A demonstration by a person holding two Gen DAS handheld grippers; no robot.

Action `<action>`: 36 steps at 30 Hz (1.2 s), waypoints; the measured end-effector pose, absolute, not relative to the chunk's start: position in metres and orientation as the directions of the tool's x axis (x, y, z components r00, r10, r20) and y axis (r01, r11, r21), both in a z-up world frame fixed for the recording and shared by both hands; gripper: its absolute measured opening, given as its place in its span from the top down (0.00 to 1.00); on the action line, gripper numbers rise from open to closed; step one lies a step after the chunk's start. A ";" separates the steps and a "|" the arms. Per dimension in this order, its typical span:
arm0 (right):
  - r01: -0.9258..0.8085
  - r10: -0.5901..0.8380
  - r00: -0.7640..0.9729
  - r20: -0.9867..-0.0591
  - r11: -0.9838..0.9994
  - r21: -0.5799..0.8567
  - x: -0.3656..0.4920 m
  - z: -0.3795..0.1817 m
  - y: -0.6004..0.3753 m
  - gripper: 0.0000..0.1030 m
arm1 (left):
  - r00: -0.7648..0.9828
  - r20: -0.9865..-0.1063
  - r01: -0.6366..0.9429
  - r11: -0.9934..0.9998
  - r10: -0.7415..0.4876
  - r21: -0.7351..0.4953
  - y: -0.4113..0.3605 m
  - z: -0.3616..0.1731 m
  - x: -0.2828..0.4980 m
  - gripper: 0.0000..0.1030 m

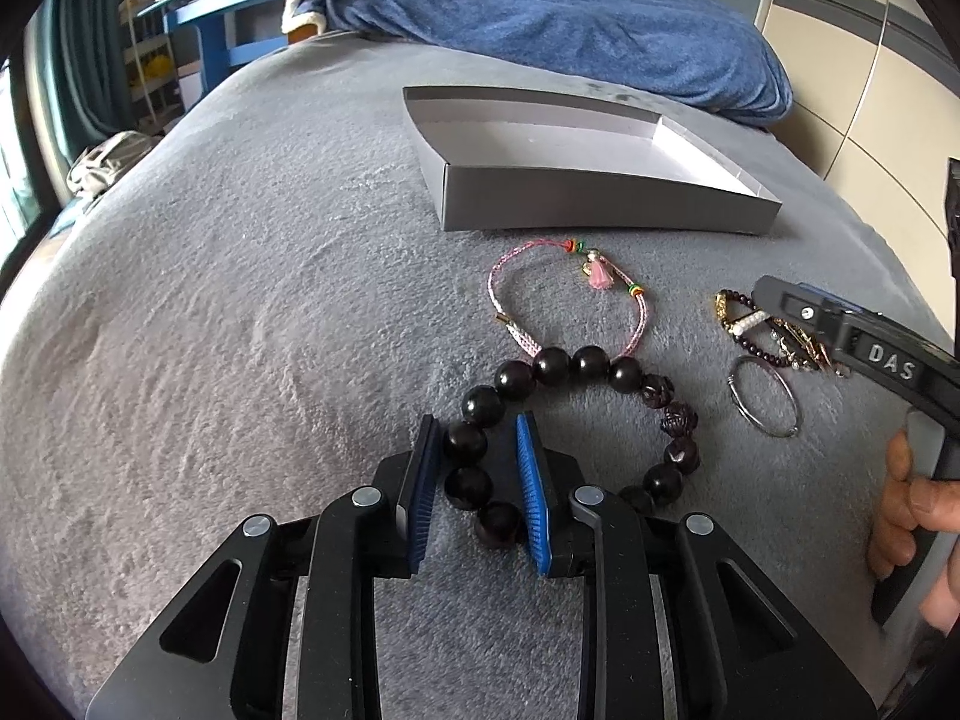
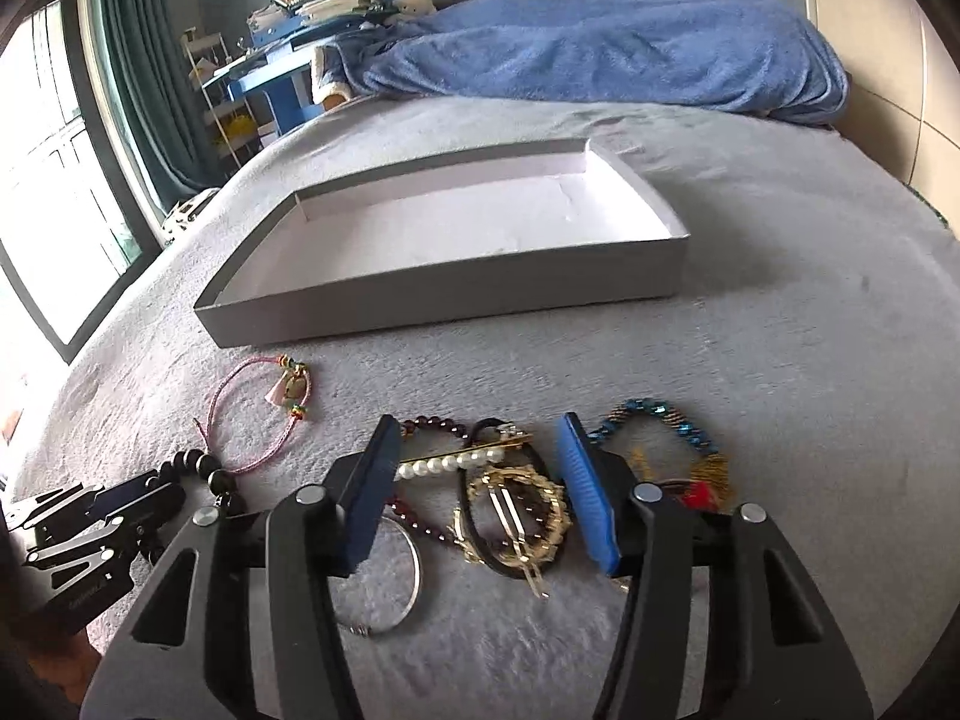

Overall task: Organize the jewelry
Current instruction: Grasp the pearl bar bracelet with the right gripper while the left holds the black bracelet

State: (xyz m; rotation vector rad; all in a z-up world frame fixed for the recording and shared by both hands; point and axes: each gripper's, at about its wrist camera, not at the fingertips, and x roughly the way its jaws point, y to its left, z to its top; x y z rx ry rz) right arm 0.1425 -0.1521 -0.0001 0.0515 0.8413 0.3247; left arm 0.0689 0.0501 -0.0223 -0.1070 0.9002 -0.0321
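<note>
A shallow grey box (image 1: 600, 204) (image 2: 456, 300) lies empty on the grey bed cover. My left gripper (image 1: 477, 426) is open, its blue pads straddling one side of a dark wooden bead bracelet (image 1: 552, 366) that lies flat. A pink cord bracelet (image 1: 510, 306) (image 2: 252, 414) lies just beyond it. My right gripper (image 2: 480, 429) is open over a heap of a pearl hair clip (image 2: 450, 465), a gold hair clip (image 2: 516, 516) and a dark red bead strand (image 2: 438, 423). A silver bangle (image 1: 765, 399) (image 2: 402, 594) and a blue-gold bracelet (image 2: 666, 426) lie beside the heap.
A blue blanket (image 1: 570, 24) (image 2: 600, 48) is bunched at the far end of the bed. A blue desk with books (image 2: 300, 60) and a window with green curtains (image 2: 120, 78) stand to the left. A beige wall panel (image 1: 870, 90) runs along the right.
</note>
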 end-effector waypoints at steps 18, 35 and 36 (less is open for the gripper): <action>-0.317 0.354 0.640 -0.683 0.930 0.185 0.131 0.006 -0.149 0.86 | 0.643 -0.759 0.013 0.992 -0.102 -0.123 0.047 -0.014 0.059 0.85; -0.320 0.353 0.576 -0.738 0.927 0.194 0.167 -0.009 -0.130 0.78 | 0.615 -0.782 0.017 0.993 -0.106 -0.120 0.041 -0.021 0.063 0.79; -0.319 0.357 0.571 -0.739 0.926 0.201 0.171 -0.010 -0.129 0.78 | 0.616 -0.781 0.019 0.993 -0.102 -0.115 0.041 -0.021 0.064 0.79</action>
